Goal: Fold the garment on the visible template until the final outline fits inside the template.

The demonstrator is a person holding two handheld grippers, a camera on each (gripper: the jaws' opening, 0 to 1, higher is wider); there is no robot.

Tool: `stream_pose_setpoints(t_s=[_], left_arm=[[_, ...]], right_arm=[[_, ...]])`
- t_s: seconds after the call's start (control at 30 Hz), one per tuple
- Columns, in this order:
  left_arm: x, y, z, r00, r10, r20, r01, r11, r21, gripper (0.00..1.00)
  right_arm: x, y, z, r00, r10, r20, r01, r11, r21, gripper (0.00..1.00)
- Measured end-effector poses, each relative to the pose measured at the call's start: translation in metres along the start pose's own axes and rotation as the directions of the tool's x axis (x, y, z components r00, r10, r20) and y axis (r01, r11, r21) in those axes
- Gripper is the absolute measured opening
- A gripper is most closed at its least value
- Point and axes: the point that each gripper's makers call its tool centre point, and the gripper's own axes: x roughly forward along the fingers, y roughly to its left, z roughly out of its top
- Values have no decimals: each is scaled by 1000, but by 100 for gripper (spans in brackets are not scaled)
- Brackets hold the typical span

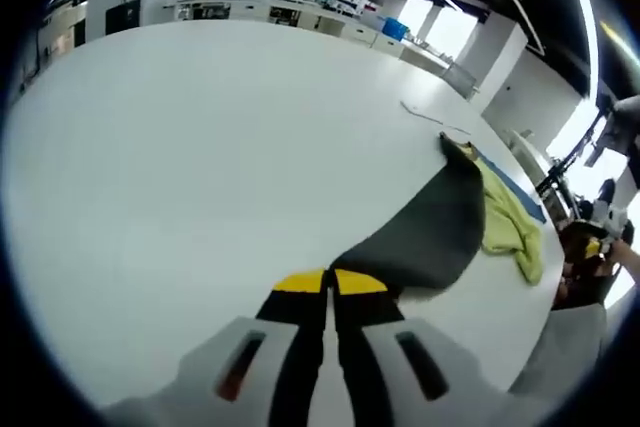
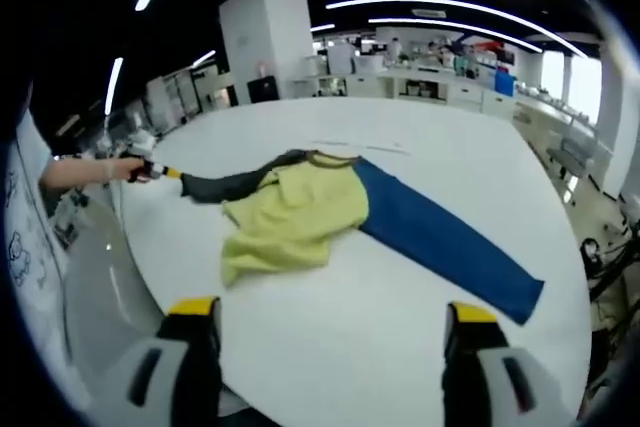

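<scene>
Meanwhile, on a wide white table (image 2: pixel 430 157) in an open-plan lab, a multicoloured garment (image 2: pixel 330 212) lies spread out: a yellow body (image 2: pixel 290 217) bunched at the centre, a blue sleeve (image 2: pixel 450 247) stretched flat toward the table's edge, and a dark grey sleeve (image 2: pixel 235 185) drawn out the opposite way. The left gripper (image 1: pixel 330 282), its yellow-tipped jaws pressed together, has the grey sleeve's end clamped between them, the cloth rising from the tabletop. The right gripper (image 2: pixel 330 312) hangs above the table near the yellow body, jaws spread wide and holding nothing.
</scene>
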Motion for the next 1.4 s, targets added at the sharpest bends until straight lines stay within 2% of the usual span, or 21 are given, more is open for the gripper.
stream_pose_setpoints(t_s=[0.07,0.23,0.3,0.37,0.43,0.5,0.57,0.77,0.9,0.93,1.03,1.23,1.4], left_arm=[[3,9,3,1000,12,-15,-12,1000,21,0],[12,26,15,1000,16,-14,-16,1000,25,0],[18,41,19,999,31,-30,-30,999,42,0],[17,42,19,999,36,-39,-35,999,40,0],[18,49,22,998,49,-40,-47,998,43,0],[20,64,28,997,66,-44,-64,996,57,0],[20,68,29,995,78,-54,-74,995,71,0],[26,85,40,993,112,-41,-109,991,72,0],[28,82,39,991,125,-43,-122,990,71,0],[28,84,41,990,136,-41,-131,986,102,0],[34,94,44,986,162,-42,-157,982,107,0],[39,102,49,977,210,-20,-207,972,114,0],[44,104,54,975,220,-17,-216,968,127,0]], right_arm=[[0,7,4,1000,-6,0,6,1000,0,93],[-5,19,1,1000,-24,-14,24,1000,-4,93],[-8,21,-2,999,-36,-18,36,999,1,93],[-11,21,-6,999,-46,-24,46,999,10,93],[-14,20,-11,998,-54,-32,55,998,16,93],[-16,21,-14,997,-62,-38,63,998,20,93],[-19,21,-16,997,-69,-39,70,997,29,93],[-25,22,-25,995,-90,-50,92,995,48,93],[-28,23,-29,994,-100,-53,103,993,58,93],[-29,23,-29,993,-101,-53,105,993,62,93],[-30,22,-31,992,-106,-61,109,992,56,93],[-35,25,-34,992,-115,-60,119,991,67,93],[-38,28,-38,990,-122,-64,127,989,76,93]])
